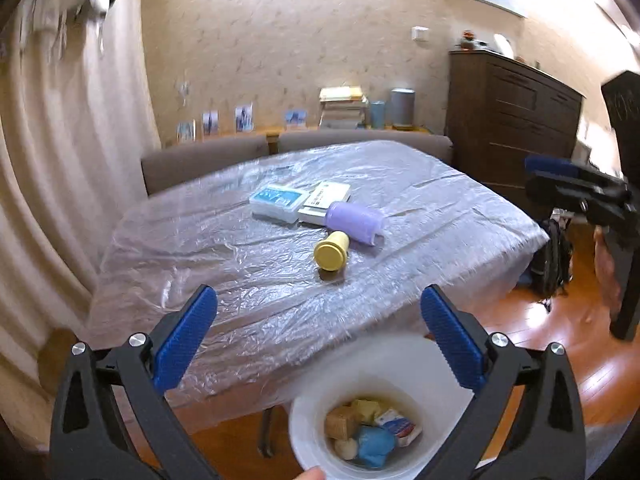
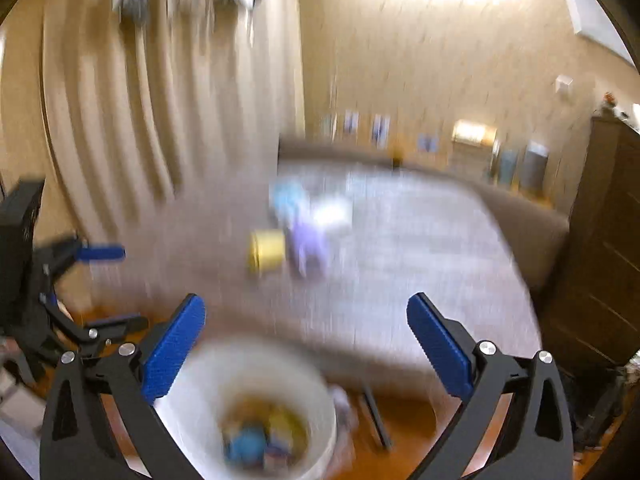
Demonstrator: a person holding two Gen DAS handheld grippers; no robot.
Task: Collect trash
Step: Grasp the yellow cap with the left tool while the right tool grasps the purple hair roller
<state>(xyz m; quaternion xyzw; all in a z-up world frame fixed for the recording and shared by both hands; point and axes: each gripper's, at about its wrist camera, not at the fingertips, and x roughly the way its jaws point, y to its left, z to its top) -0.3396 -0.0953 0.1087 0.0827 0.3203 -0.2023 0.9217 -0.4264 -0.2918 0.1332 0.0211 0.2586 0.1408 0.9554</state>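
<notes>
A white bin [image 1: 316, 412] stands on the floor below the table's near edge, holding several pieces of trash; it shows blurred in the right wrist view [image 2: 200, 412]. On the plastic-covered table [image 1: 200, 248] lie a yellow capped container [image 1: 332, 250] and a purple cylinder [image 1: 354, 222] beside two flat boxes [image 1: 278, 199]. My left gripper [image 1: 318, 312] is open and empty above the bin. My right gripper [image 2: 306, 320] is open and empty; it also shows at the right edge of the left wrist view [image 1: 560, 178]. The right wrist view is motion-blurred.
A grey sofa back [image 1: 200, 158] runs behind the table. A dark wooden dresser [image 1: 508, 120] stands at the right, with a black backpack [image 1: 554, 256] on the wooden floor beside the table. Curtains [image 1: 60, 160] hang at the left.
</notes>
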